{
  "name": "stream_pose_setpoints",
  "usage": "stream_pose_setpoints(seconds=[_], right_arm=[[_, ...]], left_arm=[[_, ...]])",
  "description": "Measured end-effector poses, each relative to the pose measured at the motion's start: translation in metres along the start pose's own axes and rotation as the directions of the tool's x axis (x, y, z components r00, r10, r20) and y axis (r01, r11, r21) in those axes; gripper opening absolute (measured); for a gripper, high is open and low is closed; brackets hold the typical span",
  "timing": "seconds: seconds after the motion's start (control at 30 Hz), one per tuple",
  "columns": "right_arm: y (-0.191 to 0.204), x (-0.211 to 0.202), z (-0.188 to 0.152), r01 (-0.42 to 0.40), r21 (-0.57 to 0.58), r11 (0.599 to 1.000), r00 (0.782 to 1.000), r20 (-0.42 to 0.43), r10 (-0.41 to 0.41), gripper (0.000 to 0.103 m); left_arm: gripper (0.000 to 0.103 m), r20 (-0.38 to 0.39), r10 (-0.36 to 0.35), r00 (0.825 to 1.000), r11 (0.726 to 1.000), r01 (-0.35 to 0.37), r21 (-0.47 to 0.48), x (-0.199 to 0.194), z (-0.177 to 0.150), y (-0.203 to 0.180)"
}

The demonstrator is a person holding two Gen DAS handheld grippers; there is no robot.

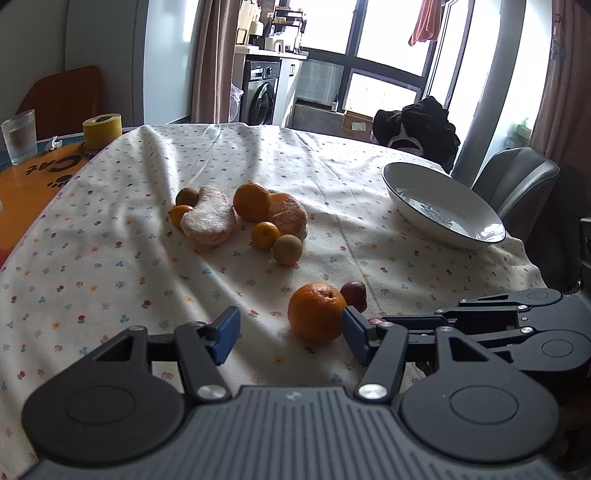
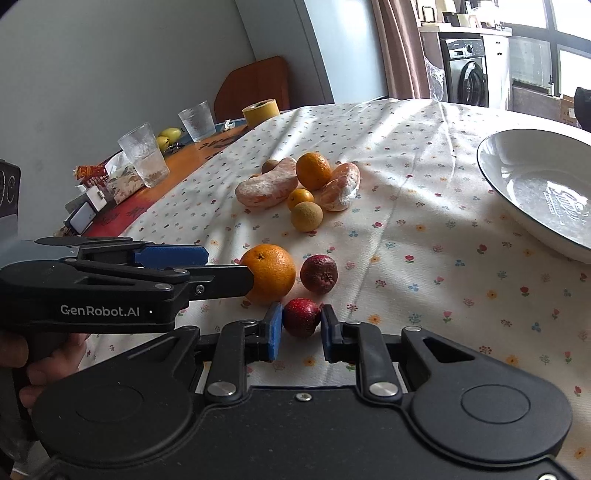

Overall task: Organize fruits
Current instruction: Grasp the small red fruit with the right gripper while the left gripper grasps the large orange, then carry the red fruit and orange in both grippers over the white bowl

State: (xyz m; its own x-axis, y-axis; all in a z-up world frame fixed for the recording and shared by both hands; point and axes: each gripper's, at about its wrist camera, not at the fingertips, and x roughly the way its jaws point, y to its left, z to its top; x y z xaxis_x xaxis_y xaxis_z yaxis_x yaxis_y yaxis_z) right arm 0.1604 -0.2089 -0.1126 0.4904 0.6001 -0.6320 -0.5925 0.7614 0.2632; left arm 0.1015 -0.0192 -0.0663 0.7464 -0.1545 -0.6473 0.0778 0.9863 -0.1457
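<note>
On the tablecloth: every fruit, none sorted.
Bowl point(image 2: 532, 192): empty — nothing done yet.
Right gripper point(image 2: 298, 328): jaws flanking a red fruit point(image 2: 301, 316), whether gripping, I cannot tell.
Left gripper point(image 1: 290, 334): spread apart, beside the near orange point(image 1: 316, 312).

1. Bright daylight from blown-out windows point(image 1: 388, 33) at upper right of the left wrist view.
2. Soft streaked shadows across the floral tablecloth point(image 1: 110, 236); glare on the white bowl point(image 2: 546, 192).
3. Strong fisheye bending at edges; centre sharp, corners dark.
</note>
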Motion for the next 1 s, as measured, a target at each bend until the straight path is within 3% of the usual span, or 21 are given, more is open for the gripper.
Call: stream_pose_setpoints(seconds=[0.23, 0.3, 0.4, 0.47, 1.0], right_arm=[[-0.013, -0.010, -0.002, 0.042, 0.038, 0.998, 0.999, 0.025, -0.043, 0.020], [-0.017, -0.013, -0.002, 0.051, 0.047, 0.998, 0.998, 0.031, -0.053, 0.020], [-0.021, -0.018, -0.002, 0.064, 0.055, 0.996, 0.997, 0.044, -0.067, 0.020], [-0.024, -0.021, -0.001, 0.073, 0.069, 0.995, 0.996, 0.052, -0.077, 0.020], [-0.024, -0.043, -0.006, 0.094, 0.105, 0.990, 0.987, 0.118, -0.106, 0.020]], left_arm=[[0.060, -0.009, -0.014, 1.000, 1.000, 0.014, 0.012, 0.012, 0.004, -0.010], [0.060, -0.012, 0.014, 1.000, 1.000, -0.014, 0.026, 0.016, 0.004, -0.013], [0.052, -0.022, 0.014, 1.000, 1.000, -0.013, 0.025, 0.021, 0.002, -0.014], [0.039, -0.029, -0.007, 1.000, 1.000, 0.007, 0.015, 0.023, 0.001, -0.014], [0.039, 0.033, 0.003, 0.999, 0.999, -0.004, 0.036, -0.007, 0.009, -0.030]])
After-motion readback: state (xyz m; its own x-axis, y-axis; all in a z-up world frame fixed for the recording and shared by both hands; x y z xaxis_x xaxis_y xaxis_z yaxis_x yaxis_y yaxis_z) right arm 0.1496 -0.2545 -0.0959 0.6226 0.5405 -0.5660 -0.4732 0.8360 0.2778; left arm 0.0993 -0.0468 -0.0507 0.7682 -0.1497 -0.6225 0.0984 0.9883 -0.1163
